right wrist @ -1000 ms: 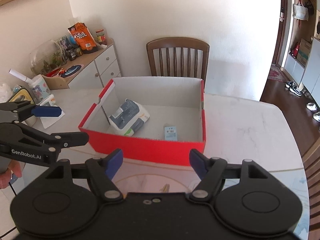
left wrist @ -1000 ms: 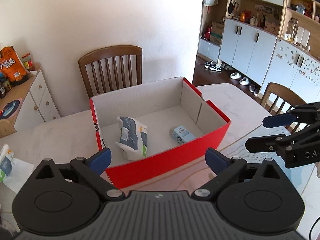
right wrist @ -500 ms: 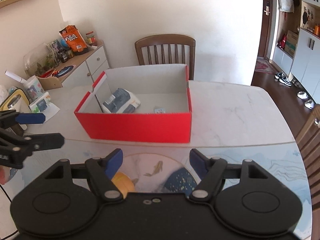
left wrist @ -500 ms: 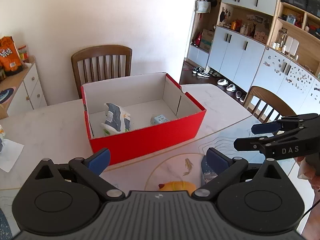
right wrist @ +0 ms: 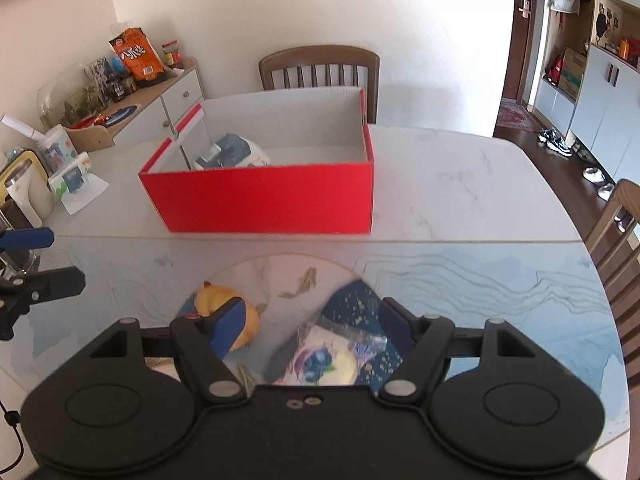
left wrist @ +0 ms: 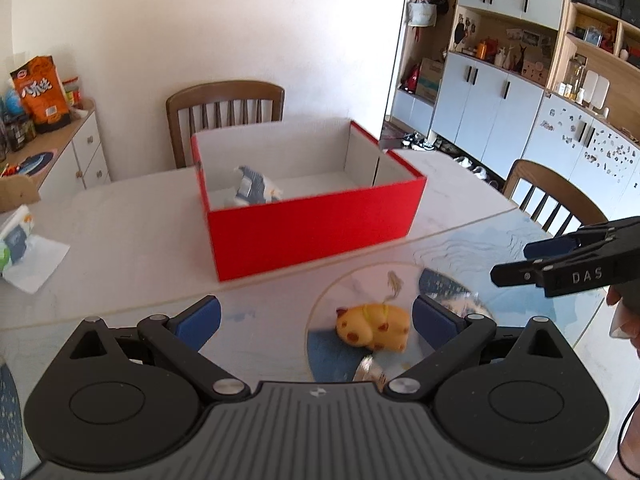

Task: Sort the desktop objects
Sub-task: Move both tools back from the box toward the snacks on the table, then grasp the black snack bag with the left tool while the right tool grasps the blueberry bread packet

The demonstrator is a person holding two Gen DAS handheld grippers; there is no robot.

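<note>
I hold both hand-held grippers open above the tabletop (right wrist: pixel 460 200): left hand-held gripper (left wrist: pixel 316 316) frames the yellow spotted plush toy (left wrist: pixel 372 326), right hand-held gripper (right wrist: pixel 312 322) the blueberry-print snack packet (right wrist: pixel 324 362); I should centre and lower squarely before closing, red cardboard box (left wrist: pixel 316 228) beyond

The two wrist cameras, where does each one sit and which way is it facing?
Left wrist: sits on the left gripper, facing the red box; its open blue-padded fingers show, with the right gripper at the right edge.
Right wrist: sits on the right gripper, facing the same box; the left gripper shows at the left edge.
Shared: box, yellow plush toy, chair.
</note>
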